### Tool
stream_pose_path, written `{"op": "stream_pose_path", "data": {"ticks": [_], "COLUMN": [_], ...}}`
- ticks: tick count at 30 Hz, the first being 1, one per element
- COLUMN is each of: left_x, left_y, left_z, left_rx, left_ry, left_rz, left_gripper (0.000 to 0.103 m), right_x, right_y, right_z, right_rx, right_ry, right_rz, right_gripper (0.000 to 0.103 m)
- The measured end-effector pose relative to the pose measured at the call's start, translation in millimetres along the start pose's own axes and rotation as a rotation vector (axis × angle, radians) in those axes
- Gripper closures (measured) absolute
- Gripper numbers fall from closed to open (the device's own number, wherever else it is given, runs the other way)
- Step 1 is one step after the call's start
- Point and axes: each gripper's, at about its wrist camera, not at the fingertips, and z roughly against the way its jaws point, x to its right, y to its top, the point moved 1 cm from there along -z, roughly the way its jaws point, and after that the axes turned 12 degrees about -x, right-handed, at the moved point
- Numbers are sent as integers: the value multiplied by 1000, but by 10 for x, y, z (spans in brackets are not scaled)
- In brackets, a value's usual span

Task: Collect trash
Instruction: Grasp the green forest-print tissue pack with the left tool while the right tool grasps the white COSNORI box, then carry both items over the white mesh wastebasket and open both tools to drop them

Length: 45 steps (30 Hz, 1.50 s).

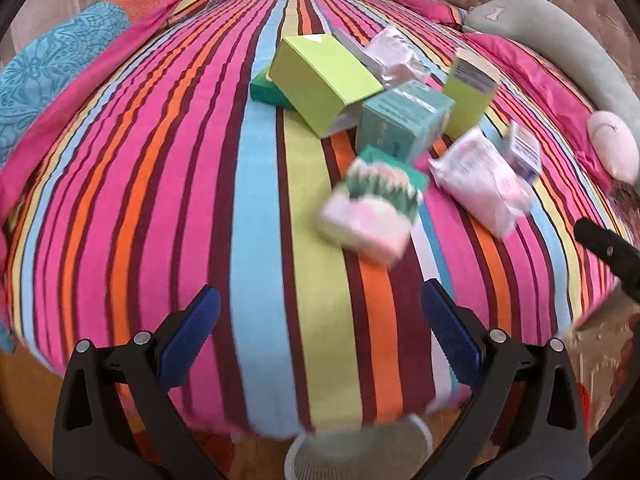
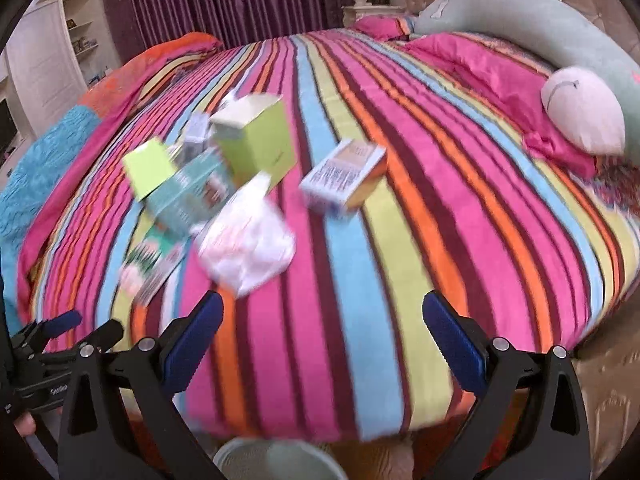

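Several pieces of trash lie on the striped bed (image 1: pixel 160 200): a lime green box (image 1: pixel 324 80), a teal box (image 1: pixel 404 120), a pink-and-green packet (image 1: pixel 372 208), a white plastic wrapper (image 1: pixel 480 176) and a small printed box (image 2: pixel 344 176). My left gripper (image 1: pixel 320 324) is open near the bed's front edge, short of the packet. My right gripper (image 2: pixel 322 332) is open too, just below the white wrapper (image 2: pixel 248 240). Nothing is held. A white mesh bin (image 1: pixel 360 456) sits on the floor under both grippers, its rim also in the right wrist view (image 2: pixel 276 456).
A grey-green body pillow (image 2: pixel 520 32) and a pale round cushion (image 2: pixel 584 116) lie at the bed's right side. A folded blue and orange quilt (image 1: pixel 52 80) covers the left. Purple curtains (image 2: pixel 224 0) hang behind. The right gripper's tip (image 1: pixel 608 248) shows in the left wrist view.
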Motion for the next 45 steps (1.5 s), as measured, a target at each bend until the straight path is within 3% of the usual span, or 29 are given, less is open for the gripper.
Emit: {"op": "stream_pose_path", "data": {"ticks": [9, 17, 18, 20, 21, 22, 23, 28, 36, 45], "left_x": [70, 170, 180, 196, 203, 200, 182, 71, -43, -192], "left_y": [428, 590, 600, 610, 609, 611, 609, 563, 348, -238], "left_z": [-294, -421, -433, -450, -451, -446, -433, -356, -136, 349], "left_rx": [-3, 15, 15, 25, 30, 37, 44, 41, 52, 66], "left_ry": [-10, -13, -7, 31, 49, 63, 67, 24, -21, -78], "left_rz": [5, -13, -18, -37, -43, -47, -46, -23, 4, 14], "left_gripper": [6, 6, 9, 33, 39, 50, 53, 53, 53, 53], "right_x": [159, 117, 118, 122, 120, 115, 108, 114, 228, 191], "right_y": [506, 771, 778, 792, 789, 778, 767, 692, 590, 25], "right_z": [-495, -855, -892, -941, -946, -932, -915, -769, -502, 171], "right_rx": [-14, -46, -55, -76, -78, -73, -69, -57, -48, -20], "right_ry": [-2, -24, -24, -4, -4, -4, -2, 25, 79, 150], "right_rz": [18, 67, 67, 69, 70, 74, 78, 69, 19, 56], "right_gripper": [7, 8, 9, 26, 27, 30, 35, 44, 47, 47]}}
